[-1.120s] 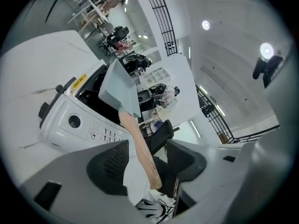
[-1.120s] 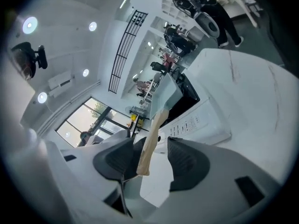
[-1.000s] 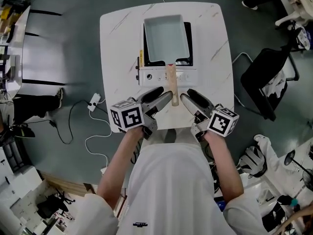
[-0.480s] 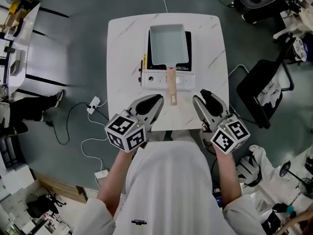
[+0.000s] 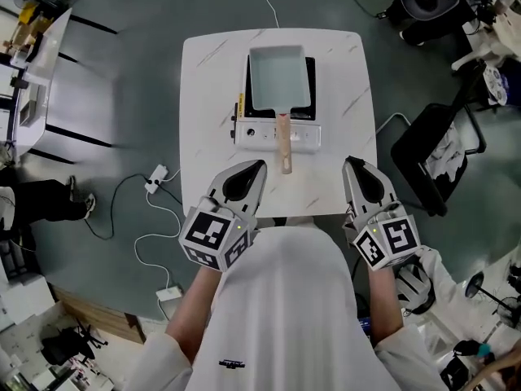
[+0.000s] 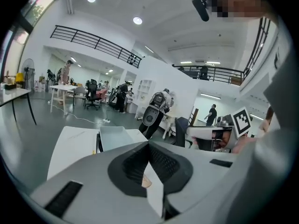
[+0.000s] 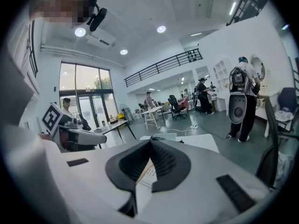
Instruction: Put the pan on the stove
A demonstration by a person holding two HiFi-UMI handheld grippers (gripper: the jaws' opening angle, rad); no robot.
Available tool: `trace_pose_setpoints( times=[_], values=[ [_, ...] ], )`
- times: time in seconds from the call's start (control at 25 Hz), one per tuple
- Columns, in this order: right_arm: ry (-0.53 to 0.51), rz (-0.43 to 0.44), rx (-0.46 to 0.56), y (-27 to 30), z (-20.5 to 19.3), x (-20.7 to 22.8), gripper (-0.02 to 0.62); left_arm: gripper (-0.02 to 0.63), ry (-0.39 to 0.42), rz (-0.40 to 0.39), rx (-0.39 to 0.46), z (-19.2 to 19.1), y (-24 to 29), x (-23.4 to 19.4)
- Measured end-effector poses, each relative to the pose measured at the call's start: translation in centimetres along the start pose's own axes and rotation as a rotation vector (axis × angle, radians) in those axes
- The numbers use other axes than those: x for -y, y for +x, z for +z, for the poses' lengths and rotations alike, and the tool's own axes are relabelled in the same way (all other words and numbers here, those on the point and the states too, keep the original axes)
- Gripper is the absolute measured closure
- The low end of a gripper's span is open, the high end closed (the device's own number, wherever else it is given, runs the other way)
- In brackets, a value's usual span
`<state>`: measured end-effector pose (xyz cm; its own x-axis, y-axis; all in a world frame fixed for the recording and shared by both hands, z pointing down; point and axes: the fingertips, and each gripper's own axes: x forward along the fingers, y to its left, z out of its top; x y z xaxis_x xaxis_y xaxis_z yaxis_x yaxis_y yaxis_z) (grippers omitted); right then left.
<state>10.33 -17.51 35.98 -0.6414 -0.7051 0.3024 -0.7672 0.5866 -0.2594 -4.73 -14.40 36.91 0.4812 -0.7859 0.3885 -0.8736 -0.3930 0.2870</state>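
Note:
A rectangular pale grey pan (image 5: 279, 76) lies on the black stove (image 5: 308, 96) on the white table (image 5: 203, 96). Its wooden handle (image 5: 284, 143) sticks out over the white control panel toward me. My left gripper (image 5: 259, 168) hovers at the table's near edge, left of the handle tip, shut and holding nothing. My right gripper (image 5: 352, 165) hangs at the near right edge, also shut with nothing between its fingers. In the left gripper view the closed left gripper (image 6: 149, 144) points past the pan (image 6: 112, 136). The right gripper view shows the right gripper (image 7: 150, 142) closed.
A thin yellow item (image 5: 238, 107) lies along the stove's left side. A power strip with cables (image 5: 156, 174) is on the floor to the left, and a black chair (image 5: 430, 157) stands to the right. Several people stand among distant desks (image 6: 70, 90).
Both grippers have drawn back from the handle tip toward my body, spread apart, and gone from open to shut. The pan has stayed on the stove.

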Motion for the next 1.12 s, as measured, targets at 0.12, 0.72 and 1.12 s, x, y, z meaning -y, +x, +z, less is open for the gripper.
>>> trace_pose_setpoints(
  times=[0.12, 0.72, 1.12],
  values=[
    [-0.012, -0.001, -0.001, -0.4, -0.1, 0.0, 0.589, 0.606, -0.004, 0.006, 0.006, -0.4, -0.3, 0.7],
    [-0.038, 0.035, -0.077, -0.2, -2.3, -0.6, 0.589, 0.606, -0.030, 0.026, -0.011, -2.2, -0.9, 1.8],
    [-0.037, 0.036, -0.086, -0.8, -2.7, -1.0, 0.588, 0.606, -0.040, 0.018, -0.016, -2.9, -1.2, 2.5]
  ],
)
